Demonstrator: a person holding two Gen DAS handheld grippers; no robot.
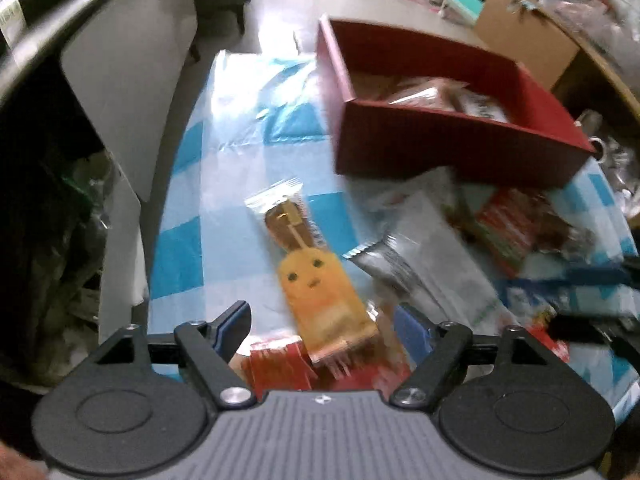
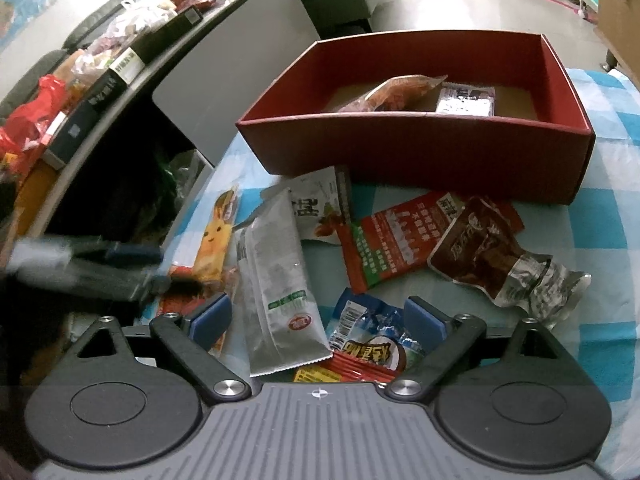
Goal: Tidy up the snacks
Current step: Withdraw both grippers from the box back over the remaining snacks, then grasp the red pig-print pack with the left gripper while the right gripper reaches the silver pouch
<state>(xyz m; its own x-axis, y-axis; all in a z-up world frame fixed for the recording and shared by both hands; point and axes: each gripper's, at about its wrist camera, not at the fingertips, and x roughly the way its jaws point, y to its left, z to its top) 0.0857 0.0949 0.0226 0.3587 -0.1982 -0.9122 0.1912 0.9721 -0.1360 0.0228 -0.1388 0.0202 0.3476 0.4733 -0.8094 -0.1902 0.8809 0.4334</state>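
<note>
A red box (image 2: 420,152) holds two snack packets and stands on a blue-checked tablecloth (image 2: 600,232); it also shows in the left wrist view (image 1: 448,148). My left gripper (image 1: 324,324) is open just above an orange rabbit-face snack packet (image 1: 320,292), which lies between its jaws. My right gripper (image 2: 318,318) is open over a silver-white packet (image 2: 280,280) and a blue coconut packet (image 2: 372,336). A red-green packet (image 2: 392,244) and a brown packet (image 2: 492,248) lie in front of the box. The left gripper (image 2: 132,264) shows blurred at the left of the right wrist view.
A grey desk with cluttered bags and boxes (image 2: 100,60) runs along the left. A cardboard box (image 1: 528,36) stands beyond the red box. A red packet (image 1: 288,368) lies under my left gripper. The table edge (image 1: 160,220) falls off to the left.
</note>
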